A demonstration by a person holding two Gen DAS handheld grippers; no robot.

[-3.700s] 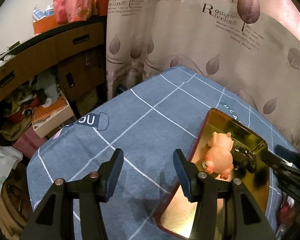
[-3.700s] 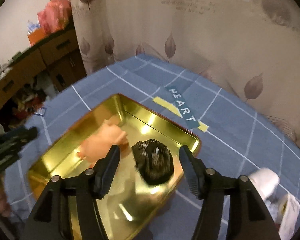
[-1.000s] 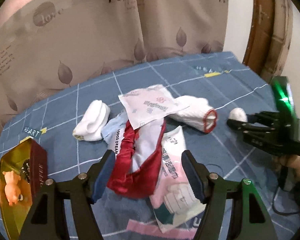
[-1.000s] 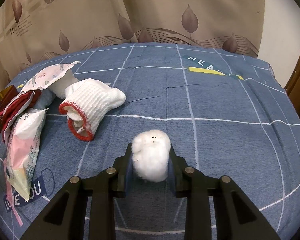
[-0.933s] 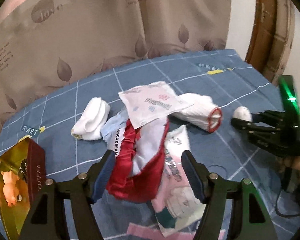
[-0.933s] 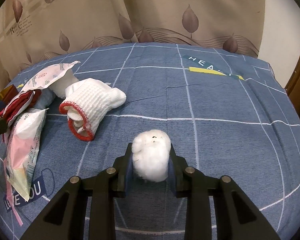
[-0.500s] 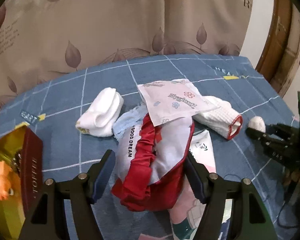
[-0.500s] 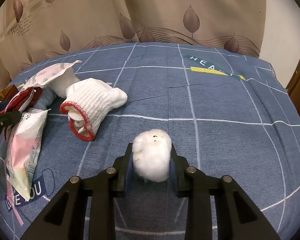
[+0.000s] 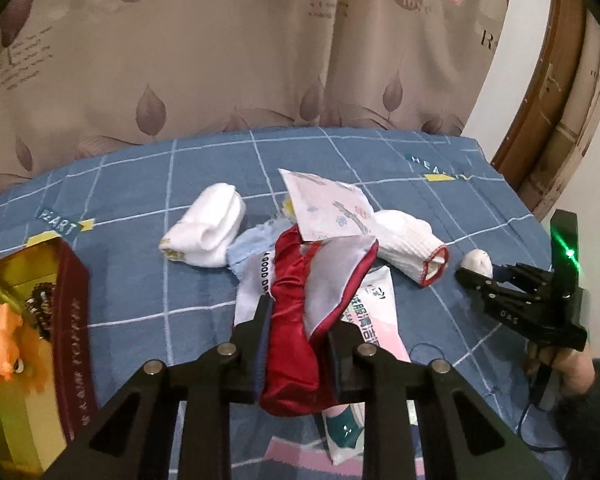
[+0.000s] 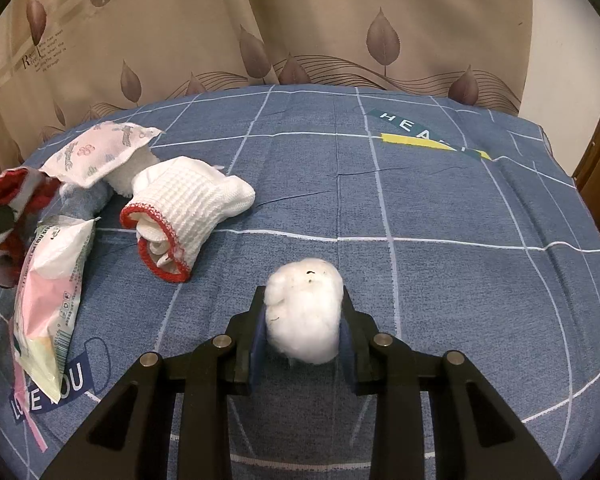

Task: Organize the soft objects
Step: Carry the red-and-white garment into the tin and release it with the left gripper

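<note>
My left gripper (image 9: 298, 320) is shut on a red satin cloth (image 9: 290, 316) with a grey lining, part of a pile on the blue checked bedcover (image 9: 140, 272). My right gripper (image 10: 303, 322) is shut on a white cotton ball (image 10: 304, 314); it also shows in the left wrist view (image 9: 477, 261) at the right. A white knit glove with red cuff (image 10: 184, 208) lies left of the cotton ball. A rolled white sock (image 9: 206, 232) lies at the pile's left. A gold tin (image 9: 72, 312) at the left holds an orange pig toy (image 9: 2, 344).
A floral sachet (image 9: 328, 212), a light blue cloth (image 9: 256, 244) and a pink-and-white wipes pack (image 10: 46, 288) lie in the pile. A leaf-print curtain (image 10: 300, 32) hangs behind the bed. A wooden door frame (image 9: 556, 120) stands at the right.
My left gripper has moved in over the pile and closed on the red cloth. My right gripper has held the cotton ball almost still.
</note>
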